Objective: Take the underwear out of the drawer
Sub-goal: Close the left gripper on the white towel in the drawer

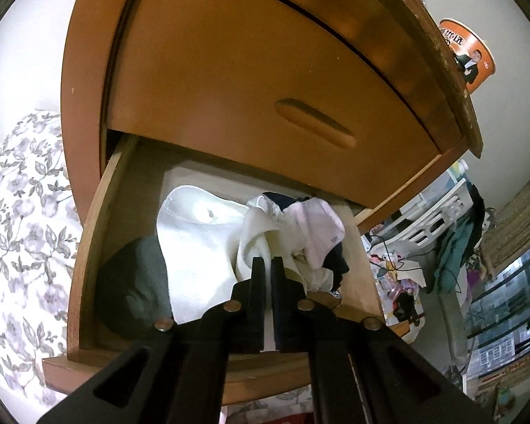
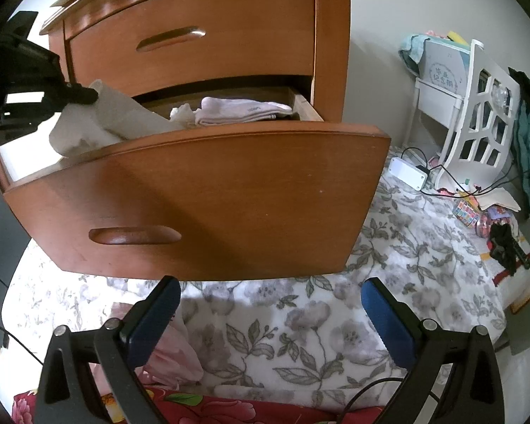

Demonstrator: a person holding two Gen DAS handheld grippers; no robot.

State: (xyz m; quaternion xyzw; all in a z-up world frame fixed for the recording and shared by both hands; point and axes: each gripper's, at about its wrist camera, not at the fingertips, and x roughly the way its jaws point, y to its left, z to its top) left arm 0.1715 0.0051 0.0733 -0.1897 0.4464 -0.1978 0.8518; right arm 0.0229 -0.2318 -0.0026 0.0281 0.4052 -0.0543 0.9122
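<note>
Left claw (image 1: 266,265): clenched on the cream underwear (image 1: 254,233), centre frame, above the open drawer (image 1: 88,233).
Right claw (image 2: 270,304): released, empty, low over the floral bed (image 2: 335,318).
Technique: lift clear of the drawer front, keeping the pinch firm.

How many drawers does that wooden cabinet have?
2 visible: the shut top drawer, and the open bottom drawer below it, holding clothes. More may lie below, out of view.

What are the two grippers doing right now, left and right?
Left gripper: shut on the cream-white garment, above the open drawer.
Right gripper: open, holding nothing, below the drawer front.
</note>
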